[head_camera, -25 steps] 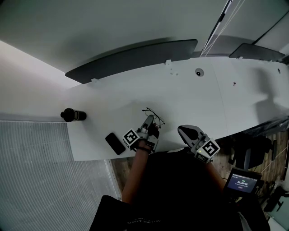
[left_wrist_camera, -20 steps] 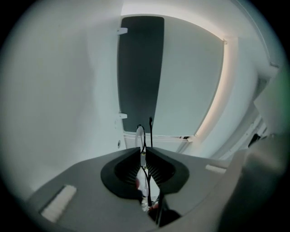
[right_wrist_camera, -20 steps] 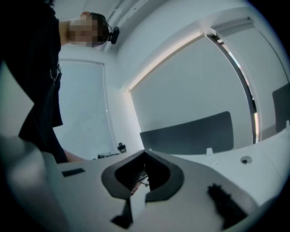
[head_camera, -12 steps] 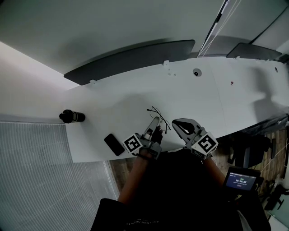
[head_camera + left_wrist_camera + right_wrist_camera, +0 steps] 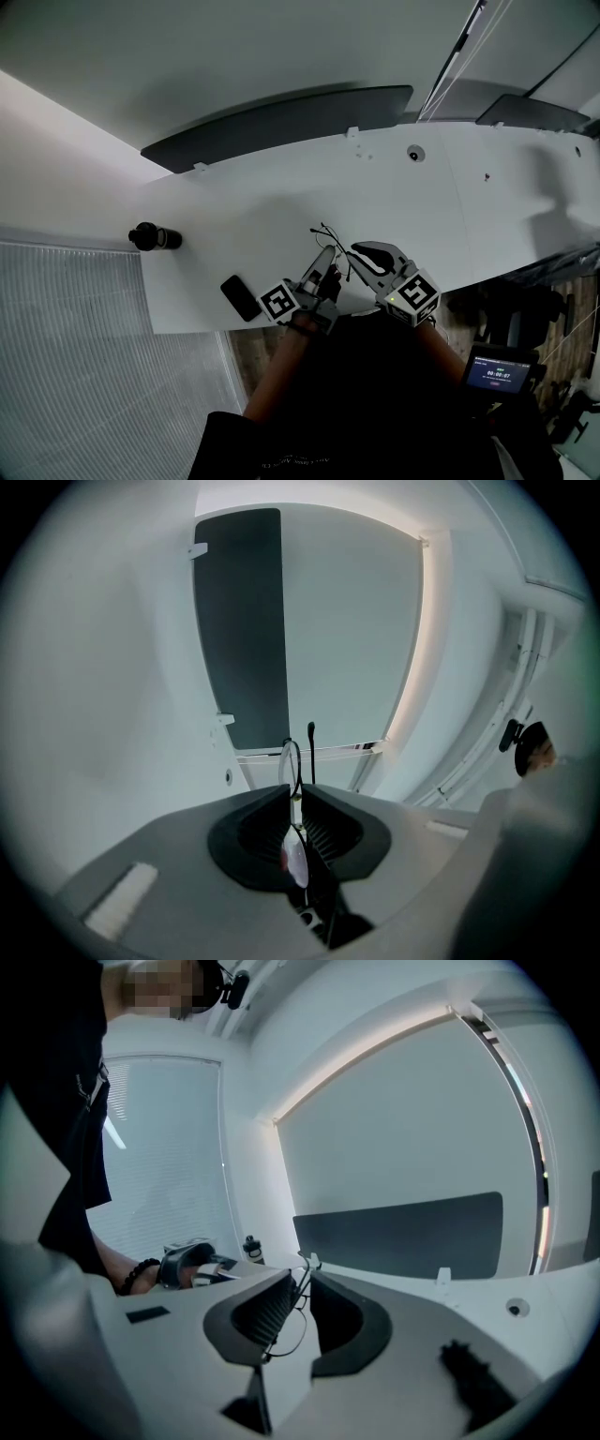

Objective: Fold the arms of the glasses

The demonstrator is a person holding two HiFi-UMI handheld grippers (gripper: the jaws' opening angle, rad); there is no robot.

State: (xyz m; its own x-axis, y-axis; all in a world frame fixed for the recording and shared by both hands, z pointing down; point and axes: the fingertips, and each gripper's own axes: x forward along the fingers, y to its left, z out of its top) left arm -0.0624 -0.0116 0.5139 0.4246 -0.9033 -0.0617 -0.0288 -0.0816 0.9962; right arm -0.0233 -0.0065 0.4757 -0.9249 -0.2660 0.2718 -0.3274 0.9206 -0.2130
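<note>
Only the head view shows the dark cylindrical bottle (image 5: 153, 238) and the flat black phone (image 5: 240, 297) on the white table (image 5: 281, 197). The left gripper (image 5: 298, 794) is clamped on the thin black wire glasses (image 5: 292, 761) near the table's front edge, with a clear lens between its ribbed pads. The right gripper's (image 5: 302, 1281) jaws stand narrowly apart around the wire frame.

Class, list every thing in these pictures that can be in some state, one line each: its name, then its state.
Glasses: clamped by a lens in the left tool, one arm sticking out, not folded.
Left tool: shut on the glasses.
Right tool: jaws slightly apart, glasses frame between them.
Phone: flat on the table, screen dark.
Bottle: upright, cap on.
Small screen: lit.
</note>
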